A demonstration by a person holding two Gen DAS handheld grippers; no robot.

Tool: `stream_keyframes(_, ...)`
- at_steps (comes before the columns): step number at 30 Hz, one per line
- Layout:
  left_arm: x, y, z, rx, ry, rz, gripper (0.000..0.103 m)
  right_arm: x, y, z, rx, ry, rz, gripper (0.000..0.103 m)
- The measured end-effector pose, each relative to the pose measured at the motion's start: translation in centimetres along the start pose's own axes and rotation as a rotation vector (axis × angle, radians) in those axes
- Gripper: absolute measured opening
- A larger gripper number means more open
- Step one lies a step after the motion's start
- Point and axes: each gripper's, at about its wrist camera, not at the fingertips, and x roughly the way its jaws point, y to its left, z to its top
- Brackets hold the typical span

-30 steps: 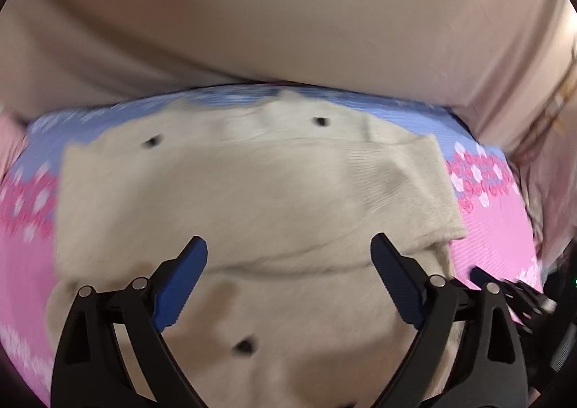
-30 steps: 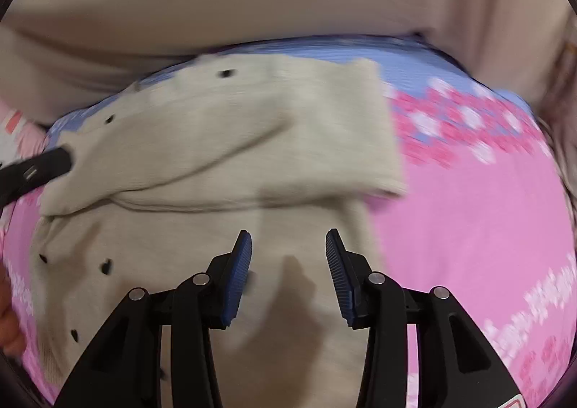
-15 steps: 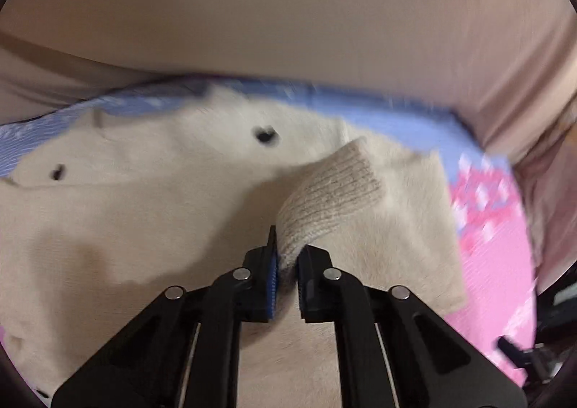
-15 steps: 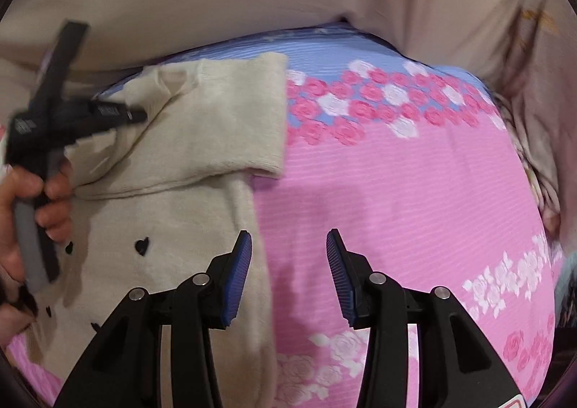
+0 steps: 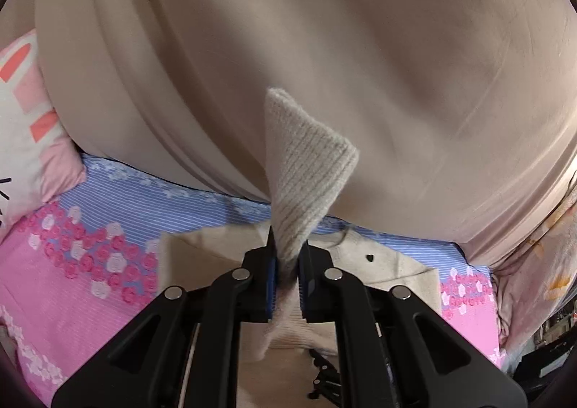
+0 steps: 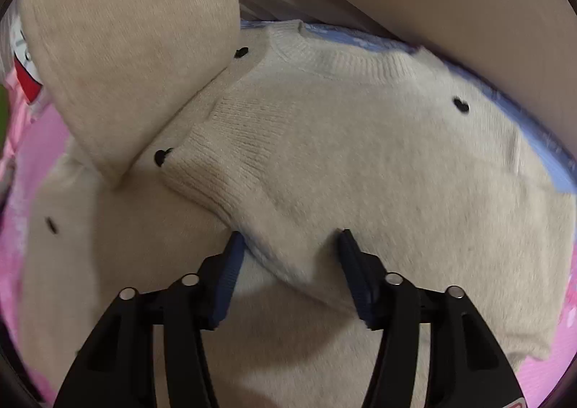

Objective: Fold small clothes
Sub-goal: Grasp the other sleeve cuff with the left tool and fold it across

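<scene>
A small cream knitted sweater with black heart dots lies on the pink and blue floral sheet. My left gripper is shut on the ribbed cuff of one sleeve and holds it lifted above the sweater body. In the right wrist view that raised sleeve hangs at the upper left. My right gripper is open, low over the other sleeve, whose ribbed cuff lies folded across the chest.
A beige padded headboard or cushion rises behind the bed. A white and pink pillow sits at the far left. Rumpled pale bedding lies at the right edge.
My left gripper closed on the sleeve cuff and lifted it up. My right gripper swung from the pink sheet back over the sweater and opened wider.
</scene>
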Motion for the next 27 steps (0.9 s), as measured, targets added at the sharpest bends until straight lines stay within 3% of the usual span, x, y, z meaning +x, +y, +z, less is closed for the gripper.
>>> stream_keyframes(1,-0.5,0.8,0.1,-0.016,-0.003,-0.008,0.008,0.0,-0.2,0.3,0.018,-0.001,-0.001,0.035)
stream_keyframes(2,-0.6,1.1,0.2,-0.026,-0.005,-0.016,0.008,-0.1,-0.8,0.9,0.06,0.005,0.001,0.012)
stream_keyframes(5,-2.0,2.3,0.6,-0.059,-0.031,-0.036,0.008,-2.8,-2.1,3.3,0.162,-0.079,0.04,0.012)
stream_keyframes(8,-3.6,2.7,1.4,-0.057,-0.069,-0.04,0.008,-4.8,-0.2,5.8,0.138,-0.149,0.114,0.012)
stream_keyframes(10,-4.6,2.5,1.8,-0.053,-0.09,-0.044,0.008,-3.8,2.5,6.8,0.106,-0.132,0.191,0.012)
stream_keyframes(12,-5.3,2.4,2.1,-0.04,-0.105,-0.035,0.009,-0.5,5.1,6.7,0.066,-0.048,0.231,0.015)
stream_keyframes(14,-5.3,1.9,2.2,-0.018,-0.099,-0.035,0.009,2.5,6.6,5.5,0.045,0.036,0.219,0.017)
stream_keyframes(17,-4.1,0.6,1.6,0.009,-0.058,-0.053,0.01,0.2,5.0,3.3,0.111,-0.038,0.222,0.021)
stream_keyframes(20,-1.4,-2.2,-0.1,0.06,0.003,-0.087,0.011,-4.8,0.3,-0.4,0.222,-0.125,0.139,0.031)
stream_keyframes(27,8.1,-12.5,-6.3,0.133,0.133,-0.227,0.014,-11.9,-12.5,-11.8,0.482,-0.058,-0.1,0.032)
